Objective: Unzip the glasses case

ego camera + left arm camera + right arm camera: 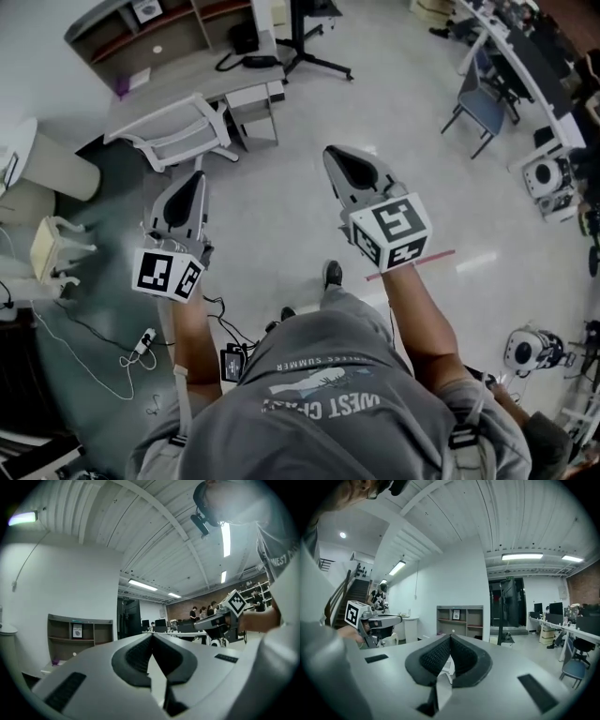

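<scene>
Pale grey office floor spreads under a standing person. At its far edge a grey open shelf unit holds a small framed picture in one compartment. Well short of that unit, the grey left gripper and grey right gripper are held level, jaws closed on nothing. No view shows the glasses case.

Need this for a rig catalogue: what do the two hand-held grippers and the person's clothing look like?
The left hand-held gripper and right hand-held gripper are light grey wedges tapering to a tip, with black textured pads inside. Each carries a cube with black-and-white square markers. The person wears a grey short-sleeved T-shirt with pale print.
</scene>
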A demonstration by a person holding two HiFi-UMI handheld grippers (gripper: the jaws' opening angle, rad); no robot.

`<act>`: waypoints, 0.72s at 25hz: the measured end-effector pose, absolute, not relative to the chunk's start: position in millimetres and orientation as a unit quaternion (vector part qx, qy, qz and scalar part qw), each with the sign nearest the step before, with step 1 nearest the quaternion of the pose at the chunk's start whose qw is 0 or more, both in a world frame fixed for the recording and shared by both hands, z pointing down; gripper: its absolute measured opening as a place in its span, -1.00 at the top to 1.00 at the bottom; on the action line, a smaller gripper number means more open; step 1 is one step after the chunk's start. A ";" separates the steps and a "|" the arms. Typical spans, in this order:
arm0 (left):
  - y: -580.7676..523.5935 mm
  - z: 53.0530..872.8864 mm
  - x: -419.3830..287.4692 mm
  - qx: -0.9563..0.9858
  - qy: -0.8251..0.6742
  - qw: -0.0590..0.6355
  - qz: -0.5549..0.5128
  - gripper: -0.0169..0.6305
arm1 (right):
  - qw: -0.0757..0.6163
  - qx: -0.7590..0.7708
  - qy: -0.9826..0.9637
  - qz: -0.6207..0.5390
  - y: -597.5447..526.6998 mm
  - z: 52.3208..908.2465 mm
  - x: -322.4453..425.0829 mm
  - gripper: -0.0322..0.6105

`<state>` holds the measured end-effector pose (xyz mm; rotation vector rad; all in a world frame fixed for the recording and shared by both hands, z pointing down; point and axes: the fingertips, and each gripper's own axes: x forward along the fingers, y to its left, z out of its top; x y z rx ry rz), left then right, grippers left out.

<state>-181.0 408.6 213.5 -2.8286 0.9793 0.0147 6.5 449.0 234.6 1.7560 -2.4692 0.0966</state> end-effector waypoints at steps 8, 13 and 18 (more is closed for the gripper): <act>350.9 213.3 -140.3 -0.923 0.377 0.074 -0.011 0.95 | 0.057 0.532 -0.844 0.039 366.0 239.0 54.4 0.87; 326.1 216.8 -117.3 -0.911 0.406 0.072 -0.022 0.95 | 0.053 0.506 -0.860 0.043 327.3 244.2 81.3 0.87; 302.5 218.4 -96.1 -0.901 0.426 0.072 -0.036 0.95 | 0.045 0.489 -0.870 0.048 295.3 247.9 106.5 0.87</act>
